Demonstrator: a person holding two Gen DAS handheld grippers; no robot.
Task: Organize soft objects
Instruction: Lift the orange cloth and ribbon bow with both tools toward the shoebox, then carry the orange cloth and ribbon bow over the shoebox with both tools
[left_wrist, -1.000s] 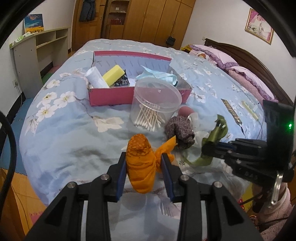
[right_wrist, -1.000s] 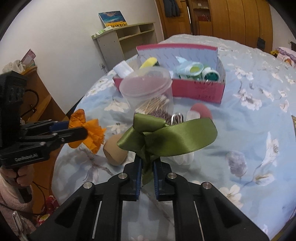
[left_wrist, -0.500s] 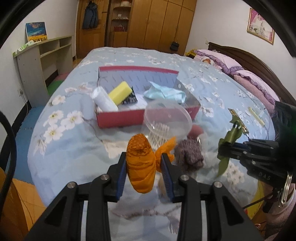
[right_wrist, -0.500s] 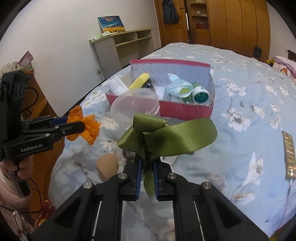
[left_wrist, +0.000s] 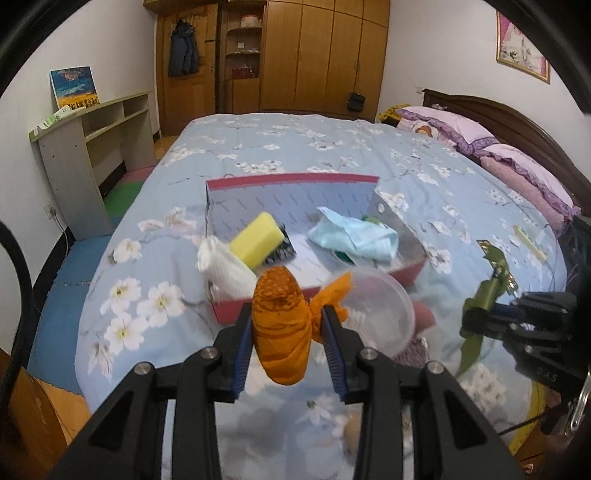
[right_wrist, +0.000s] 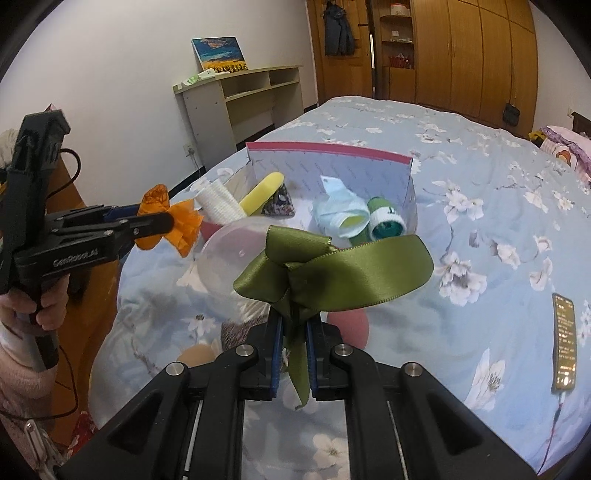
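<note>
Floral blue bedding covers the bed (left_wrist: 332, 155) under both tools. Nearest, the left tongs (left_wrist: 288, 332) pinch an orange cloth bundle (left_wrist: 280, 321) held above the bedding, and the right tongs (right_wrist: 293, 332) are pressed together on the tail of a green satin ribbon bow (right_wrist: 332, 273). Just beyond them stands a clear plastic tub (right_wrist: 236, 254). Past it lies a red box (left_wrist: 369, 280) holding a yellow sponge (left_wrist: 256, 240), a white roll (left_wrist: 225, 266) and a pale blue cloth (left_wrist: 354, 236). Wooden wardrobes (left_wrist: 314, 55) line the far wall.

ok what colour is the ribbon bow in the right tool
Olive green, satin-shiny ribbon bow; clearest in the right wrist view.
</note>
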